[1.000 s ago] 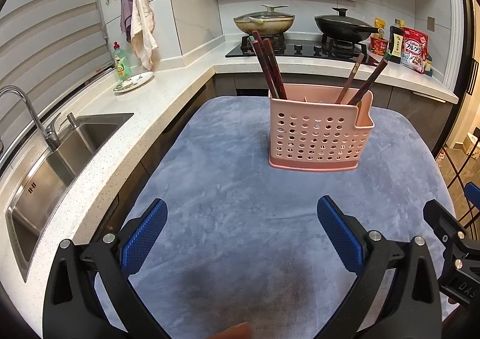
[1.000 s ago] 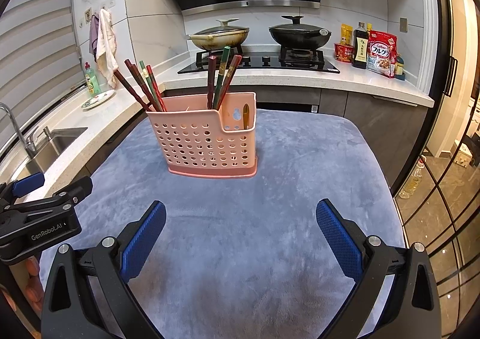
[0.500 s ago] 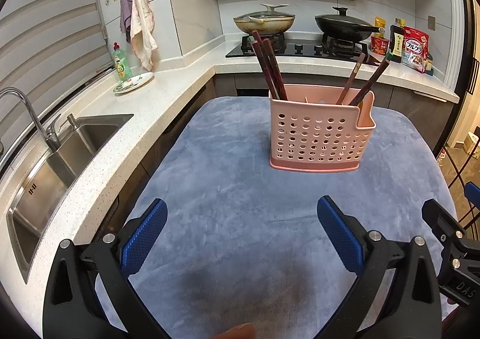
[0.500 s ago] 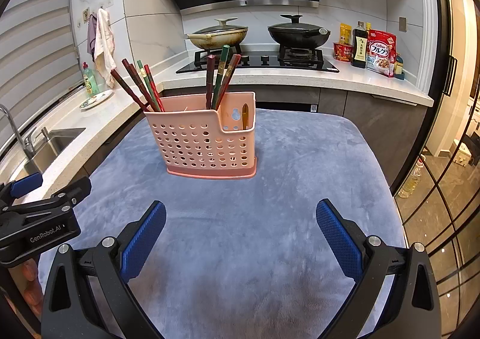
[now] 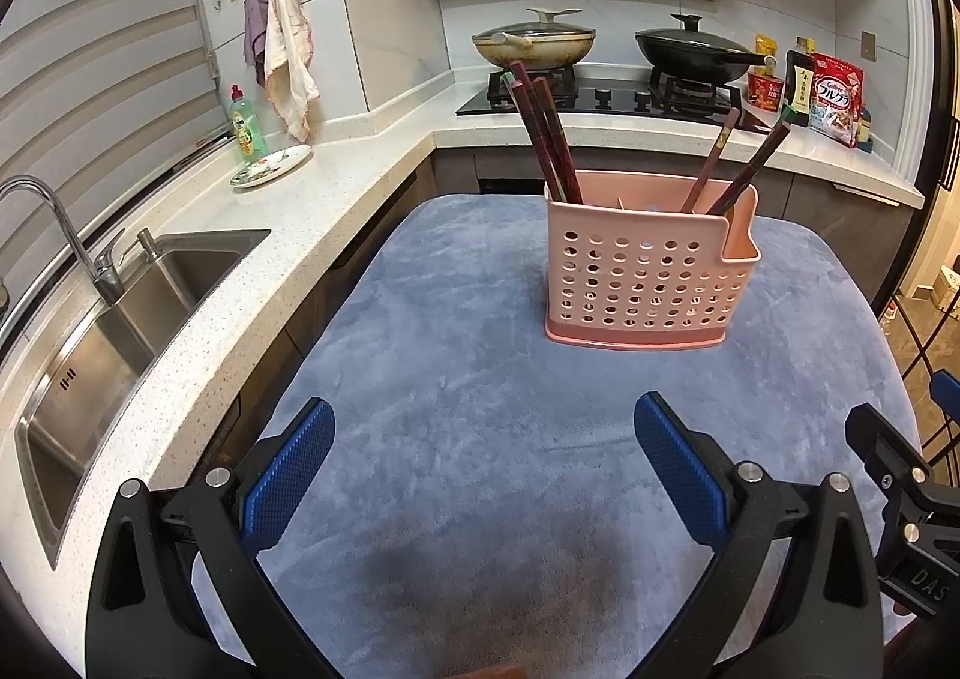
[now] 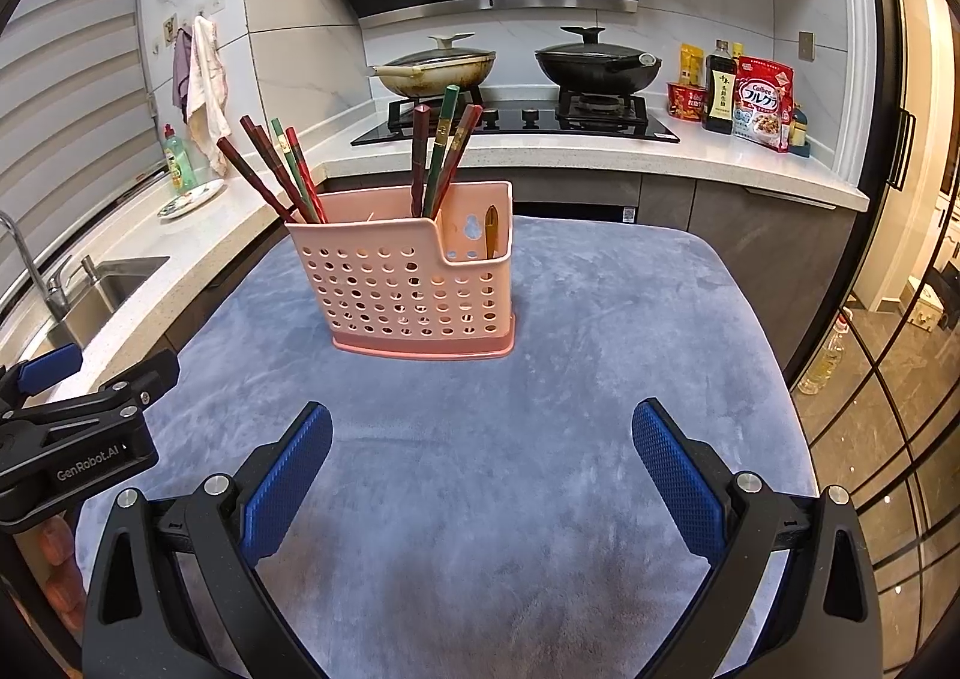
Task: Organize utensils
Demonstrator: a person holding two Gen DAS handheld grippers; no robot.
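1. We see a pale pink caddy (image 6: 414, 283) dotted with rows of round holes, on a darker pink base.
2. We see its chopsticks (image 6: 282, 168) in dark red, maroon and green, some with gold marks.
3. We see the bench (image 6: 600, 379) covered in a grey-blue plush cloth.
4. We see each tool, left tool (image 5: 483, 463) and right tool (image 6: 483, 457), in black with blue, knurled pads (image 6: 288, 481).
5. We see a white, speckled countertop (image 5: 336, 211) and a steel-grey sink (image 5: 120, 331).
6. We see a green soap bottle (image 5: 247, 126) with a red cap.
7. We see a cream pan (image 6: 435, 72) and a black wok (image 6: 594, 63).
8. We see a red and white cereal bag (image 6: 762, 105).
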